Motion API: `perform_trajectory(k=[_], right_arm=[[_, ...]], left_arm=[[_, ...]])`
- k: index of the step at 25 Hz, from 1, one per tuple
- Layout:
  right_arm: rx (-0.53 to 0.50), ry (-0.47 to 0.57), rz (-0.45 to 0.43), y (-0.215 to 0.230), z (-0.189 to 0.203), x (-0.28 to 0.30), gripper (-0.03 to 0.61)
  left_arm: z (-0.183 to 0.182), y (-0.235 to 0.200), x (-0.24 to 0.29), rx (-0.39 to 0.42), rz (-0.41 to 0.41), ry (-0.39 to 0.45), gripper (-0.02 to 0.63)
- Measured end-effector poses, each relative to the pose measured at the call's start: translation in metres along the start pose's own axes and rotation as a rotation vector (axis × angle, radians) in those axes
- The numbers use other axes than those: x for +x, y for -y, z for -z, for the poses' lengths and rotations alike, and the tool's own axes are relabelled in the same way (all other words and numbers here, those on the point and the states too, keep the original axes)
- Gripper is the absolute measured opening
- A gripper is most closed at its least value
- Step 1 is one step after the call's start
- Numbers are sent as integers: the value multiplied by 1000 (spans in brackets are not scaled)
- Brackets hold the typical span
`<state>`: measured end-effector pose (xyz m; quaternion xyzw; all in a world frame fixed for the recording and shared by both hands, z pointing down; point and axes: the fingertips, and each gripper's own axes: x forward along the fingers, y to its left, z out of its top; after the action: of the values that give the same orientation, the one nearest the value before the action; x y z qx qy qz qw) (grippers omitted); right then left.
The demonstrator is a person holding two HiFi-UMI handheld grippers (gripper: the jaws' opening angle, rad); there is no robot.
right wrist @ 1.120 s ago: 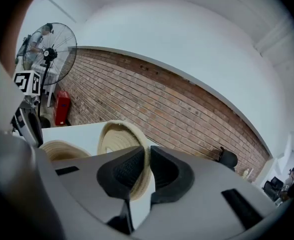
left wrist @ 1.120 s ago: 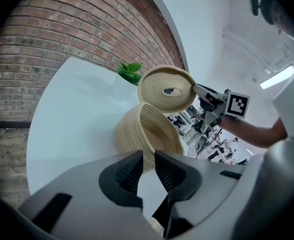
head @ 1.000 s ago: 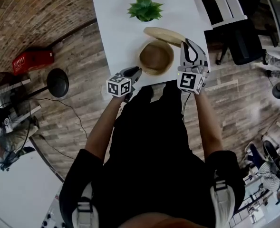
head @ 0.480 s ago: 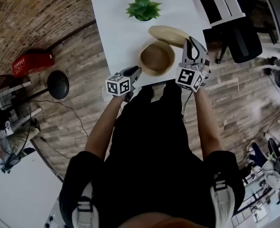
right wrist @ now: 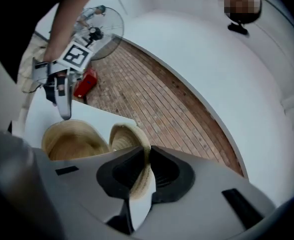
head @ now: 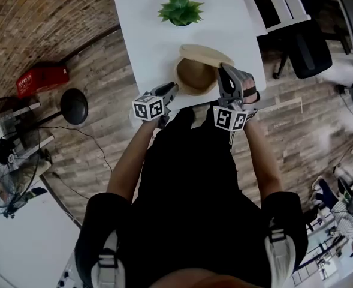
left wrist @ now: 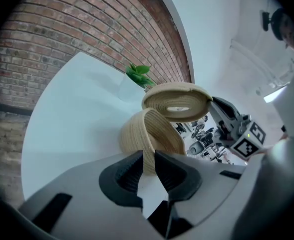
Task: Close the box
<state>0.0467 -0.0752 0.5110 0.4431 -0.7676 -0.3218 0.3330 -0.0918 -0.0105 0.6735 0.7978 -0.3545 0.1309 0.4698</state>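
Note:
A round woven box (head: pixel 194 77) stands open on the white table (head: pixel 146 41) near its front edge. My left gripper (head: pixel 171 89) is shut on the box's near-left rim; in the left gripper view the woven wall (left wrist: pixel 147 134) runs up between the pads. The woven lid (head: pixel 205 53) hangs tilted over the box's far rim. My right gripper (head: pixel 226 71) holds the lid by its right edge. The lid's rim (right wrist: pixel 132 139) still sits pinched between the pads while the jaws are opening slightly. The box's hollow (right wrist: pixel 72 143) lies just left of the lid.
A green potted plant (head: pixel 181 8) stands further back on the table. A white chair (head: pixel 281 8) and a dark seat are off the table's right side. On the brick floor to the left are a red case (head: pixel 41 77) and a black stool (head: pixel 73 105).
The right gripper has moved left and toward me with the lid, carrying it from the box's right side to over its far rim. The left gripper has stayed put.

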Motion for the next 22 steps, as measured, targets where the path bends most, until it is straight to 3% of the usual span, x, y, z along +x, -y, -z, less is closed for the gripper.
perform_trajectory(k=[4, 10, 18, 21, 22], right_arm=[[-180, 84, -80, -35, -14, -12, 46], [-317, 142, -154, -72, -20, -28, 54], [-286, 162, -319, -133, -10, -48, 66], [-239, 172, -440, -155, -6, -54, 69], [-211, 176, -499, -164, -5, -57, 9]], left_arm=[[-2, 0, 0, -15, 4, 10, 86], [-1, -3, 0, -46, 1, 31, 86], [-1, -4, 1, -38, 5, 33, 86], [-1, -4, 0, -35, 7, 35, 86], [0, -3, 0, -35, 8, 34, 86]])
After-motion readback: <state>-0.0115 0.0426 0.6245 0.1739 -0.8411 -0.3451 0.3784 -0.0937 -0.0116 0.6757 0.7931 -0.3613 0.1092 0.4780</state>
